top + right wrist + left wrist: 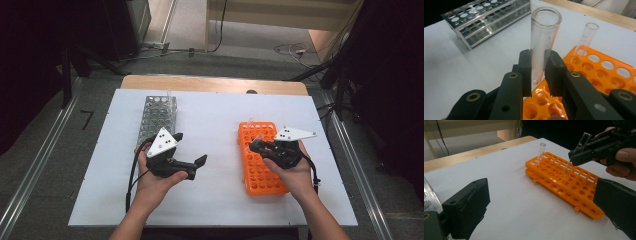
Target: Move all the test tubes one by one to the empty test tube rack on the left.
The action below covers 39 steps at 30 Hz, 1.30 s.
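The right gripper (pixel 538 75) is clamped on a clear, round-bottomed glass test tube (pixel 543 37), which stands nearly upright between its two black jaws in the centre of the right gripper view. The pads pinch the lower half of the tube, its open mouth rises well above them, and its rounded base shows just below. In the left gripper view that same tube (pixel 576 152) slants in the upper right of the frame, its bottom hanging just over the holes of the orange plastic test-tube rack (pixel 564 182) — not yet seated in one, as far as I can judge.

A second clear glass tube (pixel 585 41) stands in a far hole of the rack, right of centre in the right gripper view. The perforated steel rack (pixel 486 20) sits in the upper left of that frame, well apart on the white table top (pixel 215 120).

The tube should handle as a light, stiff and brittle thing; its smooth wall is likely slippery, so a firm but gentle squeeze is wanted — too hard and thin glass may crack, too loose and it may slide down through the pads. A hold around the middle of the body, as here, seems best, since it leaves the base free to find a hole.

The left gripper (pixel 192 161), left of centre in the high view, stands wide and holds nothing.
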### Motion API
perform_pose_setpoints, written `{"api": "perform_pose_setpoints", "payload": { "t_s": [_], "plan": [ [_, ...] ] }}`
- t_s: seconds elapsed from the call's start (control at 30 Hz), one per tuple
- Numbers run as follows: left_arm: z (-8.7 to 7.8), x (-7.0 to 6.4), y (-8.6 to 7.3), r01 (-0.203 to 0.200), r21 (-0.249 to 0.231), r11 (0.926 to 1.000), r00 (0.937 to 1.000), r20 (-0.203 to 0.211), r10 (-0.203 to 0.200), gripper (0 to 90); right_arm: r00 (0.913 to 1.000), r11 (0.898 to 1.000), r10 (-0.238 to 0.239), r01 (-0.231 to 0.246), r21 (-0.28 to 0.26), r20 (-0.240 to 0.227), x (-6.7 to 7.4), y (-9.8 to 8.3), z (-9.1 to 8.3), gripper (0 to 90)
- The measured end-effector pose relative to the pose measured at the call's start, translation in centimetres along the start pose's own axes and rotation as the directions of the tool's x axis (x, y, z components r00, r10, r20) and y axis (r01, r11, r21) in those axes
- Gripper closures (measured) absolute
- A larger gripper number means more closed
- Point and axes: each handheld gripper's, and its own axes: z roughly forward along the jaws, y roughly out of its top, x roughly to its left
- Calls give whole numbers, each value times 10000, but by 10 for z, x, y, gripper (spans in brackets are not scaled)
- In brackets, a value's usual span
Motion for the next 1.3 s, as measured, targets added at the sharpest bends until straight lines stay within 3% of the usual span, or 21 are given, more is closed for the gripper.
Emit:
{"api": "perform_pose_setpoints", "payload": {
  "t_s": [0.57,0.87,1.07,1.3],
  "plan": [
    [7,-15,6,-203,-116,9997,9983,542,209,34,9937,9987,-495,505,75,-1006,27,3,6,737],
    [16,-25,8,-249,-75,9997,9933,1123,255,82,9856,9956,-869,911,224,-1451,45,4,14,737],
    [20,-31,8,-228,-74,9997,9886,1490,236,176,9800,9937,-1016,1082,294,-1709,54,5,18,737],
    [28,-42,8,-487,54,9988,9859,1608,472,328,9729,9910,-1175,1277,394,-1993,64,5,22,737]
  ]
}}
